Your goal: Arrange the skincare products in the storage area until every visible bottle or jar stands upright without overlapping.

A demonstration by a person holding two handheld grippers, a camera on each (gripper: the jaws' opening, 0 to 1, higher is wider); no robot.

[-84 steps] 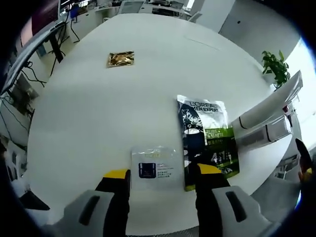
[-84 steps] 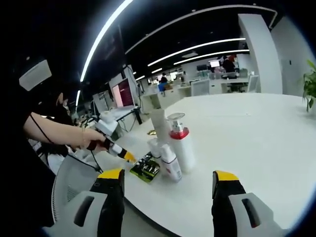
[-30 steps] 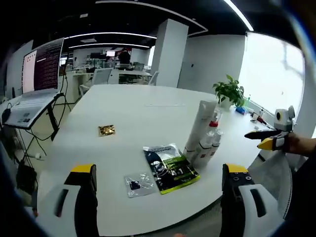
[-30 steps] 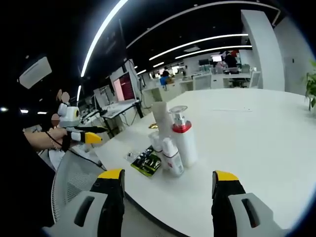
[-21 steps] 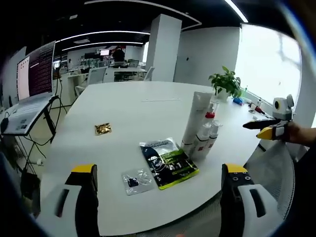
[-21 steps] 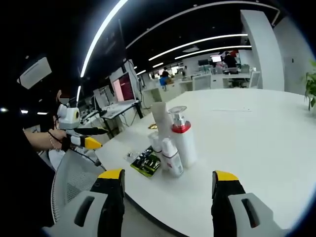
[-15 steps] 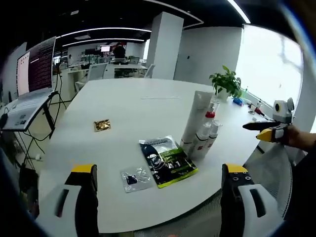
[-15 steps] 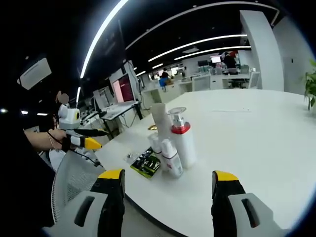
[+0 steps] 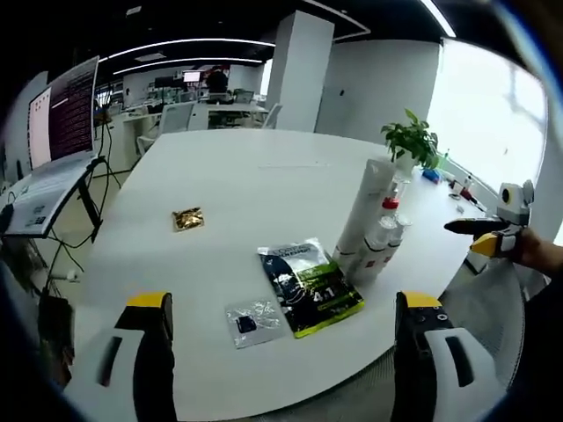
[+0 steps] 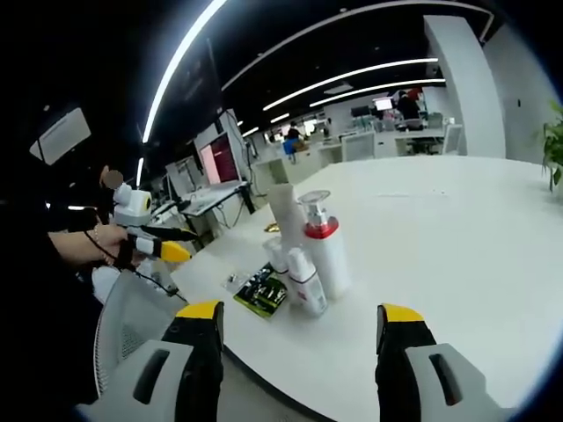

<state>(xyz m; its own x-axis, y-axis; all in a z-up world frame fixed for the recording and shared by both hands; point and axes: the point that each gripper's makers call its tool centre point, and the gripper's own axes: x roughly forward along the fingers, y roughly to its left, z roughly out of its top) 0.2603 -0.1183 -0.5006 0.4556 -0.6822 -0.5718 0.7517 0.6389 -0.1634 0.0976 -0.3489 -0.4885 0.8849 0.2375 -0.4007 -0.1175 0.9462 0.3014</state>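
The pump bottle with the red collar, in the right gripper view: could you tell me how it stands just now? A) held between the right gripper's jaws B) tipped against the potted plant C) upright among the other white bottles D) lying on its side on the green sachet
C: the pump bottle stands upright on the white table, close among the other white bottles, beside the tall white tube.

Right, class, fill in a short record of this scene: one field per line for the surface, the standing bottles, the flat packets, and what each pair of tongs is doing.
Surface: white table
Standing items: tall white tube, pump bottle with red collar and small bottles, clustered upright
Flat packets: green and black packet, clear packet, gold packet, all lying flat
Left tongs: open, holding nothing, off the table
Right tongs: open, holding nothing, off the table
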